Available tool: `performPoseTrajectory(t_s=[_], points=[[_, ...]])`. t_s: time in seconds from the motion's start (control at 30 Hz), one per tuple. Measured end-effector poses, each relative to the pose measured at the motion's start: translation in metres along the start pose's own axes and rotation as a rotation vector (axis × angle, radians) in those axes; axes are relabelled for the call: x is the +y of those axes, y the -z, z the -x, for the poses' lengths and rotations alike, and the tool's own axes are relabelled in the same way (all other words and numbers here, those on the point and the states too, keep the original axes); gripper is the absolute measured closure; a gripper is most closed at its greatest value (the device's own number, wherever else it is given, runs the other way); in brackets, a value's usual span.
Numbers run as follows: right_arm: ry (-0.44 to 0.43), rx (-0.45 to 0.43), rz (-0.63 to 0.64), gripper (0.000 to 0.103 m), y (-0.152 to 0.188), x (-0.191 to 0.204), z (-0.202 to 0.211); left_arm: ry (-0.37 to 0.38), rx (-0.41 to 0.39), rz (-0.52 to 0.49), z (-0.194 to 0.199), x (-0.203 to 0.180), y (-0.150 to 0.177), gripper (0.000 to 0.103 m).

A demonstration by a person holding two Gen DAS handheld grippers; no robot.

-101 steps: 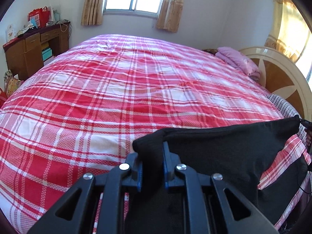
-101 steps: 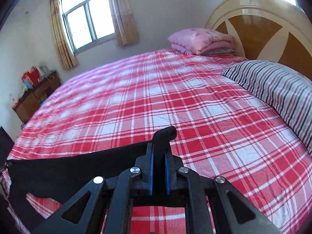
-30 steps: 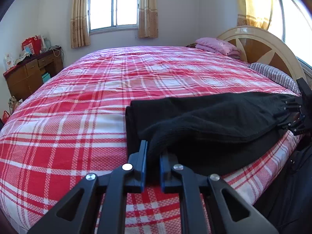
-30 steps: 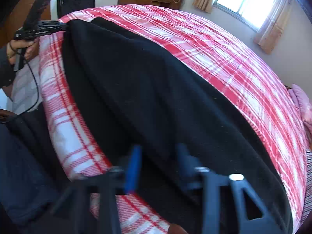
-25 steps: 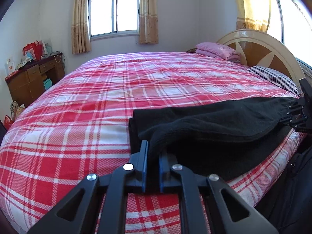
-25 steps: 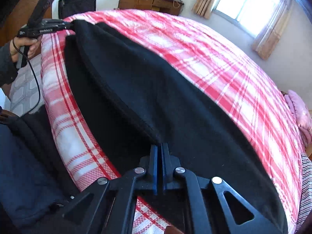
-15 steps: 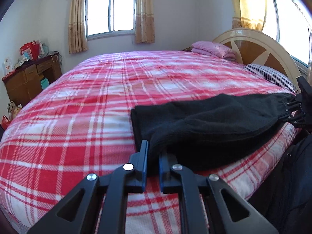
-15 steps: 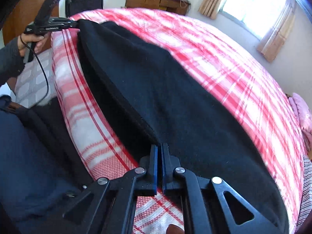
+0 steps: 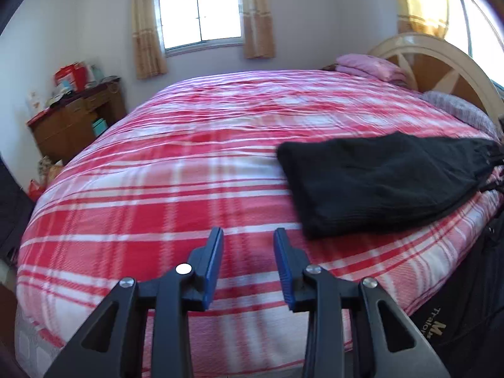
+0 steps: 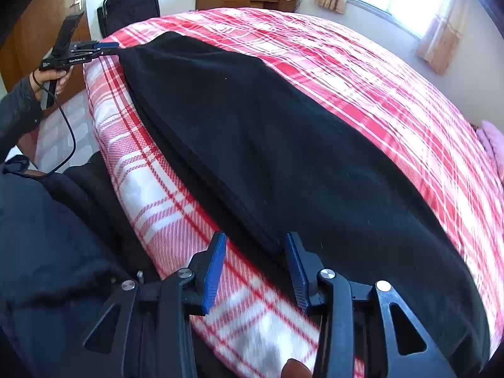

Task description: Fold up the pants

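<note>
The black pants (image 9: pixel 378 182) lie folded lengthwise, one leg over the other, along the near edge of the red plaid bed (image 9: pixel 157 189). My left gripper (image 9: pixel 248 232) hovers over bare bedspread just left of the pants' end; its jaws are opening and nothing is between them. In the right wrist view the pants (image 10: pixel 283 132) stretch away towards the left gripper (image 10: pixel 107 44), held by a hand beside their far end. The right gripper (image 10: pixel 256 236) is at the near end, its jaws opening. Its right finger (image 10: pixel 294 258) is next to the pants' edge, and the pads do not press on the cloth.
A curved headboard (image 9: pixel 441 63), a striped pillow (image 9: pixel 456 107) and folded pink bedding (image 9: pixel 368 66) are at the bed's far right. A wooden desk (image 9: pixel 75 116) stands by the left wall. The person's dark clothing (image 10: pixel 47 236) is against the bed's near edge.
Both grippers were shut on the pants' ends and now stand apart, clear of the cloth. The left gripper has drawn away leftward. The pants lie flat on the bed.
</note>
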State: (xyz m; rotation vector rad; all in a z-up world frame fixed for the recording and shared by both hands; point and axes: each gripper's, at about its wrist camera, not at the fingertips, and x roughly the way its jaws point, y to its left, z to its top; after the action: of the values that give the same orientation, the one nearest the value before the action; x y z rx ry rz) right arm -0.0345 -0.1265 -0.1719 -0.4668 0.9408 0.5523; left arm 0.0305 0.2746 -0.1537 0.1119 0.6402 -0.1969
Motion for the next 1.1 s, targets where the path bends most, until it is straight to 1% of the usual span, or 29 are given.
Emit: performPoseTrajectory(t_s=[0.07,0.1,0.17,0.27,0.33,0.37,0.4,0.47,0.5,0.53,0.6,0.67,0.73,0.8,0.83,0.87,0.93,1.0,1.03,1.1], points=[[0.003,-0.005,-0.023,0.062,0.006,-0.006,0.006,-0.004,-0.032,0.040,0.008,0.007,-0.002,0.067],[0.011,-0.008,-0.037,0.062,0.009,-0.010,0.009,0.000,-0.060,0.036,0.014,0.003,-0.007,0.067],[0.023,-0.011,-0.062,0.062,0.013,-0.017,0.011,0.010,-0.084,0.013,0.018,-0.008,-0.014,0.067],[0.041,-0.022,-0.110,0.062,0.015,-0.028,0.014,0.056,-0.109,-0.052,0.016,-0.043,-0.029,0.066],[0.049,-0.029,-0.153,0.062,0.016,-0.036,0.015,0.089,-0.087,-0.096,0.006,-0.067,-0.034,0.065],[0.060,-0.031,-0.168,0.062,0.016,-0.039,0.015,0.091,-0.056,-0.119,-0.002,-0.076,-0.035,0.064],[0.081,-0.032,-0.187,0.062,0.016,-0.043,0.015,0.078,-0.005,-0.153,-0.016,-0.087,-0.034,0.063],[0.109,-0.032,-0.210,0.062,0.018,-0.049,0.016,0.068,0.072,-0.176,-0.038,-0.095,-0.026,0.063],[0.120,-0.034,-0.223,0.062,0.020,-0.052,0.017,0.063,0.083,-0.168,-0.043,-0.096,-0.022,0.063],[0.130,-0.036,-0.235,0.062,0.023,-0.056,0.020,0.067,0.065,-0.150,-0.041,-0.095,-0.021,0.060],[0.155,-0.044,-0.255,0.062,0.029,-0.066,0.030,0.096,0.059,-0.117,-0.033,-0.093,-0.026,0.057],[0.189,-0.057,-0.292,0.062,0.038,-0.081,0.043,0.100,0.037,-0.130,-0.024,-0.099,-0.034,0.057],[0.231,-0.072,-0.349,0.062,0.051,-0.100,0.062,0.117,0.003,-0.157,-0.014,-0.114,-0.045,0.057],[0.286,-0.088,-0.422,0.062,0.068,-0.122,0.084,0.167,-0.024,-0.184,-0.007,-0.136,-0.058,0.057],[0.331,-0.101,-0.478,0.062,0.081,-0.138,0.101,0.192,-0.028,-0.198,-0.008,-0.145,-0.063,0.057],[0.360,-0.110,-0.514,0.062,0.089,-0.147,0.112,0.224,-0.028,-0.217,-0.008,-0.157,-0.067,0.057],[0.429,-0.138,-0.624,0.062,0.114,-0.174,0.143,0.290,-0.026,-0.267,-0.010,-0.183,-0.074,0.057],[0.498,-0.186,-0.754,0.062,0.144,-0.203,0.178,0.369,-0.020,-0.335,-0.017,-0.222,-0.080,0.057],[0.532,-0.202,-0.805,0.062,0.157,-0.214,0.190,0.396,-0.017,-0.356,-0.020,-0.236,-0.081,0.057],[0.597,-0.207,-0.897,0.062,0.180,-0.238,0.207,0.468,-0.005,-0.405,-0.030,-0.273,-0.085,0.057]])
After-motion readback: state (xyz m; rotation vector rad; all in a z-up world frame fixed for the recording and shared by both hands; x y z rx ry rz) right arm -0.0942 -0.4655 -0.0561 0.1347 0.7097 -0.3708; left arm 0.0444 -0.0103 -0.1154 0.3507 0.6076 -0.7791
